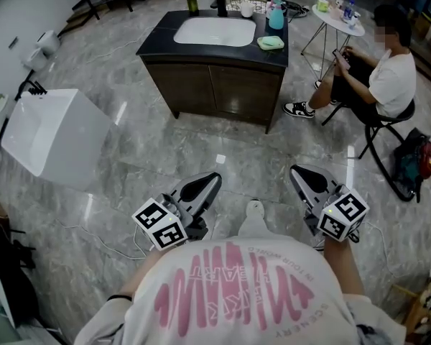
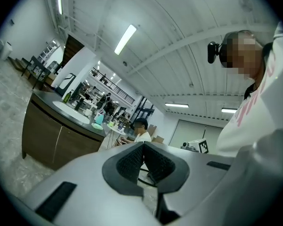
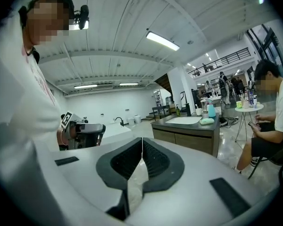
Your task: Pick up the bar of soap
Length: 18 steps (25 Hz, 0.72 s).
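My left hand-held gripper [image 1: 212, 180] and right hand-held gripper [image 1: 296, 171] both have their jaws pressed together with nothing between them, low over the floor [image 1: 223, 146]. The pale green bar of soap [image 1: 271, 42] lies on the dark tabletop [image 1: 158, 43], right of the sink [image 1: 214, 31], well apart from both.

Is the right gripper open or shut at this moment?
Shut. The right gripper shows its dark pads meeting at the tips, with nothing between them.

Open floor [image 1: 223, 149] up to vanity [image 1: 208, 85], seated person [image 1: 391, 81] right, white basin [image 1: 65, 139] left
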### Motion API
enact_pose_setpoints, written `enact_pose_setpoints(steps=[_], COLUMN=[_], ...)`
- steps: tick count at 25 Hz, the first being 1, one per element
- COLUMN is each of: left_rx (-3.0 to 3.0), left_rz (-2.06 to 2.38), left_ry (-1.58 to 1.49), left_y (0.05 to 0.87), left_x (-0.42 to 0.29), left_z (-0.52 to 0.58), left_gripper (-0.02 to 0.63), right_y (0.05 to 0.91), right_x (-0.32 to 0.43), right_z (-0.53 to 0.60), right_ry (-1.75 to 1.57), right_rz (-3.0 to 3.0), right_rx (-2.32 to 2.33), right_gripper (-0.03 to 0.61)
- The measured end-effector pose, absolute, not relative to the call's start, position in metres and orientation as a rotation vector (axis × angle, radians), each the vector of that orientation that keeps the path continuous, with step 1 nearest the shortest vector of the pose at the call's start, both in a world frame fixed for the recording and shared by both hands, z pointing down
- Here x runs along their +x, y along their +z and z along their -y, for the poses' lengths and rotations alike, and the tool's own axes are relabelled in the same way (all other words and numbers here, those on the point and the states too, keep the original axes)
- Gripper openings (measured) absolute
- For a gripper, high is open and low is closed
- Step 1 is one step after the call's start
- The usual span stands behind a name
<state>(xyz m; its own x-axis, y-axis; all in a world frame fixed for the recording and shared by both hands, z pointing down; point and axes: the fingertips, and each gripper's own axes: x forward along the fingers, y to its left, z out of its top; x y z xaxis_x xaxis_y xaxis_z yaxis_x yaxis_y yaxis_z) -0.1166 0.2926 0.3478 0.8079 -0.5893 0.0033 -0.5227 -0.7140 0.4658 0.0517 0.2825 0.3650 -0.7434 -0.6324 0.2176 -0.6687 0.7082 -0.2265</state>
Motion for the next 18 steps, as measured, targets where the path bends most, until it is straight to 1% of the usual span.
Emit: enact_pose_setpoints(steps=[5,12,18], left_rx=[2.505,2.469,2.474], left_rz=[0.839,0.882,0.906], left_ry=[-0.158,-0.181,-0.191], left_y=[0.357,0.364,0.366], left_x=[-0.105,-0.086,-0.069], left_z=[-0.241,-0.162,-0.114], left_gripper=[0.011,0.011,0.011], right_y=[0.363,0.37,0.376], right_x=[0.068,0.107,0.118], right_z=[-0.218,-0.138,-0.09], right_ry=[0.44,0.493,0.49], right_rz=[2.795,2.778,2.765], right_rx=[1.041,1.051,1.001], right_gripper=[0.012,0.012,0.012])
